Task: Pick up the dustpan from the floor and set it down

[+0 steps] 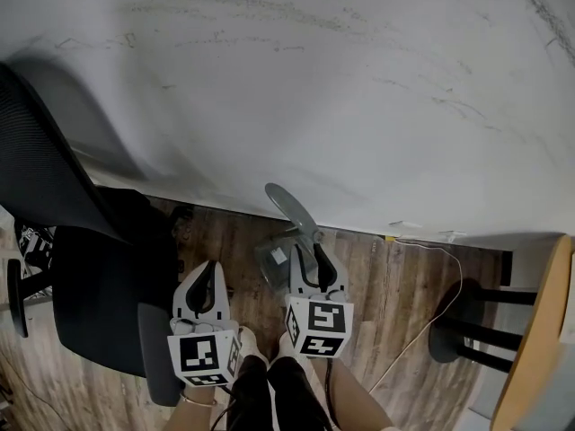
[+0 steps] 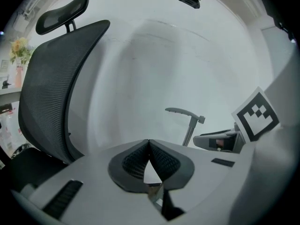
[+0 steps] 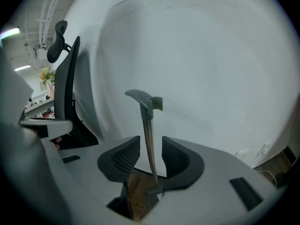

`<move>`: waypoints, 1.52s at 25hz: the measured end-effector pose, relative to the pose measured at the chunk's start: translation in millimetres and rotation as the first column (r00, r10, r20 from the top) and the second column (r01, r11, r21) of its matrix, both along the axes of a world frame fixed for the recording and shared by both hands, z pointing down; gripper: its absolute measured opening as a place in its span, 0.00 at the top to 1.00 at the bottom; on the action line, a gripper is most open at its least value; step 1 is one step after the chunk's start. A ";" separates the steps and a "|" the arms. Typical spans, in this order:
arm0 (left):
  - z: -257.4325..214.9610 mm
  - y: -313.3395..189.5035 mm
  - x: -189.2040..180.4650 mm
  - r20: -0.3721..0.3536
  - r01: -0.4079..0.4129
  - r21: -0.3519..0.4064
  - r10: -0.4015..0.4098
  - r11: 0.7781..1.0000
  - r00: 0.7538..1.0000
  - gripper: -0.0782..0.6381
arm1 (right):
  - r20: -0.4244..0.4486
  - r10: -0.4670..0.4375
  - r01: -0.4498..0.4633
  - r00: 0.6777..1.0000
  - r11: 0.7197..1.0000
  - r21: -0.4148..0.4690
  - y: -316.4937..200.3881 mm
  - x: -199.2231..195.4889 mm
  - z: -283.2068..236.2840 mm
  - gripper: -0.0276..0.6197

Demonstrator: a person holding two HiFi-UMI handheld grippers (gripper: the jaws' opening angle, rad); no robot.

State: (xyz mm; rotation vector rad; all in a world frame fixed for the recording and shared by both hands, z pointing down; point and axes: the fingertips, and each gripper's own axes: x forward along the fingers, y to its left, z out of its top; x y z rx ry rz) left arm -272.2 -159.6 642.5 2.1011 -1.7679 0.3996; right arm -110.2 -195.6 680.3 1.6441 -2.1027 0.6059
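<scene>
Dustpan (image 1: 280, 260) standing on the floor (image 1: 395, 285) against the wall (image 1: 314, 79), apparently set down, with only withdrawal left. Its upright handle (image 3: 148, 130) rises between the parted jaws of the right hand-held gripper (image 3: 151, 150), neither pad pressing it. Left hand-held gripper (image 2: 149, 146) closed, empty, just beside

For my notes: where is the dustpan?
In the head view the dustpan stands on the floor by the wall, handle between the open jaws of the right gripper.
</scene>
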 end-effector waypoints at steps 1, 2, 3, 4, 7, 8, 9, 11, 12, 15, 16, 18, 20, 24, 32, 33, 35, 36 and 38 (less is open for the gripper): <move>-4.9 1.0 0.3 0.003 0.002 0.002 -0.002 1.000 1.000 0.87 | -0.003 -0.007 0.007 1.000 1.000 -0.005 4.0 1.4 -3.7 0.74; -10.3 2.1 0.5 0.004 0.005 0.005 -0.005 1.000 1.000 0.87 | -0.006 -0.013 0.013 1.000 1.000 -0.009 8.0 3.1 -8.0 0.74; -15.9 3.5 0.7 0.004 0.009 0.007 -0.009 1.000 1.000 0.87 | -0.010 -0.019 0.019 1.000 1.000 -0.012 11.9 5.1 -12.7 0.74; -21.7 5.2 1.1 0.003 0.013 0.009 -0.013 1.000 1.000 0.87 | -0.013 -0.022 0.022 1.000 1.000 -0.014 15.6 7.5 -17.6 0.74; -39.5 11.2 2.6 0.007 0.018 0.012 -0.018 1.000 1.000 0.87 | -0.016 -0.021 0.021 1.000 1.000 -0.020 24.0 15.9 -34.2 0.74; -46.1 13.3 3.2 0.009 0.020 0.013 -0.020 1.000 1.000 0.87 | -0.016 -0.020 0.020 1.000 1.000 -0.020 26.0 18.6 -41.0 0.74; -53.3 15.2 3.7 0.012 0.021 0.016 -0.021 1.000 1.000 0.87 | -0.017 -0.022 0.022 1.000 1.000 -0.019 27.8 21.0 -48.5 0.74; -69.9 18.1 4.7 0.021 0.021 0.024 -0.022 0.999 1.000 0.87 | -0.032 -0.045 0.045 0.998 0.999 -0.011 31.4 23.7 -66.2 0.74; -79.5 19.0 5.0 0.027 0.021 0.030 -0.022 0.999 0.999 0.87 | -0.043 -0.066 0.066 0.997 0.998 -0.002 33.3 23.8 -76.8 0.74; -112.7 20.8 6.1 0.036 0.023 0.052 -0.025 0.998 0.999 0.87 | -0.064 -0.123 0.125 0.990 0.992 0.030 39.7 24.5 -113.8 0.75; -124.5 21.3 7.5 0.034 0.024 0.058 -0.026 0.998 0.999 0.87 | -0.062 -0.131 0.133 0.989 0.990 0.040 41.8 26.4 -126.7 0.75; -148.0 21.0 12.0 0.028 0.028 0.073 -0.030 0.997 0.999 0.87 | -0.046 -0.128 0.131 0.991 0.989 0.062 43.5 32.9 -153.5 0.77; -171.3 20.9 16.9 0.022 0.031 0.086 -0.033 0.996 0.999 0.87 | -0.014 -0.109 0.110 0.994 0.991 0.079 43.8 40.4 -179.6 0.79; -212.3 29.3 25.8 0.014 0.035 0.101 -0.037 0.994 0.999 0.87 | 0.052 -0.082 0.076 0.995 0.992 0.102 49.6 55.4 -225.4 0.80; -275.4 29.3 26.4 -0.022 0.055 0.157 -0.052 0.986 0.998 0.87 | 0.070 -0.089 0.075 0.994 0.980 0.187 51.1 86.6 -305.7 0.87; -278.9 31.3 24.8 -0.032 0.057 0.158 -0.052 0.986 0.998 0.87 | 0.074 -0.081 0.065 0.994 0.979 0.193 53.7 89.7 -312.5 0.88; -283.2 33.9 21.7 -0.040 0.053 0.157 -0.048 0.986 0.998 0.87 | 0.095 -0.051 0.032 0.994 0.980 0.197 58.2 95.6 -322.6 0.89; -284.4 34.6 21.0 -0.040 0.048 0.155 -0.042 0.987 0.998 0.87 | 0.106 -0.034 0.013 0.994 0.981 0.195 60.0 98.7 -325.8 0.89; -287.1 34.5 21.6 -0.034 0.034 0.160 -0.029 0.987 0.999 0.87 | 0.115 -0.008 -0.015 0.993 0.981 0.193 61.5 103.7 -331.0 0.90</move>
